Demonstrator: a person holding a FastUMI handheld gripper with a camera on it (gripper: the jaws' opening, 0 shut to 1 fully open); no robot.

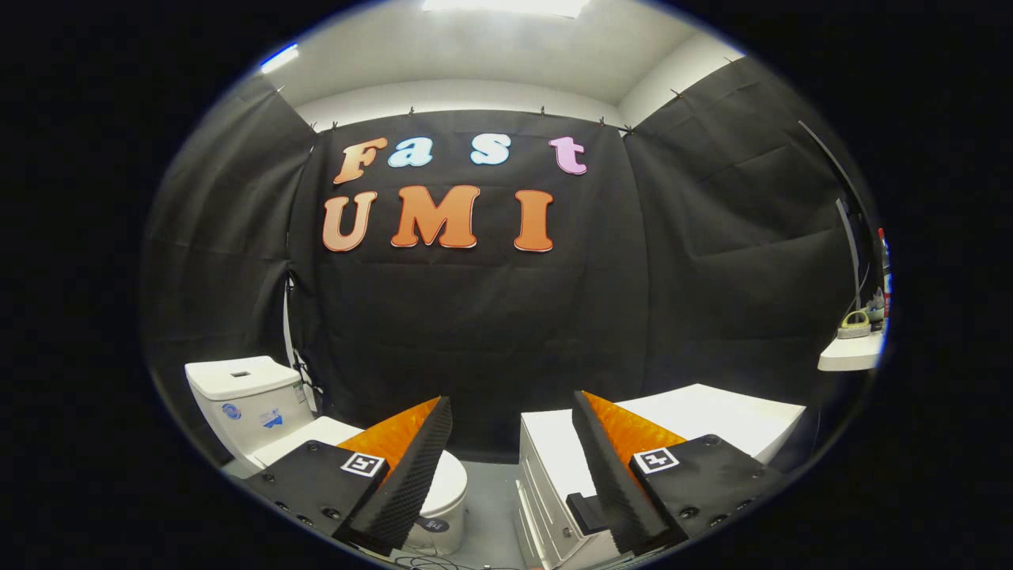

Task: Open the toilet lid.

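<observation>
A white toilet stands low down beyond my left finger, with its tank (241,396) against the black cloth wall. Its lid (447,483) lies flat and closed over the bowl, and the left finger hides most of it. My gripper (510,419) is held above and some way back from the toilet. Its two fingers stand wide apart with nothing between them. The left finger (411,459) overlaps the lid in the picture but does not touch it.
A white cabinet (712,419) with drawers stands to the right of the toilet, behind my right finger (609,459). A strip of grey floor (491,499) runs between toilet and cabinet. A small white shelf (851,352) with several items juts from the right wall.
</observation>
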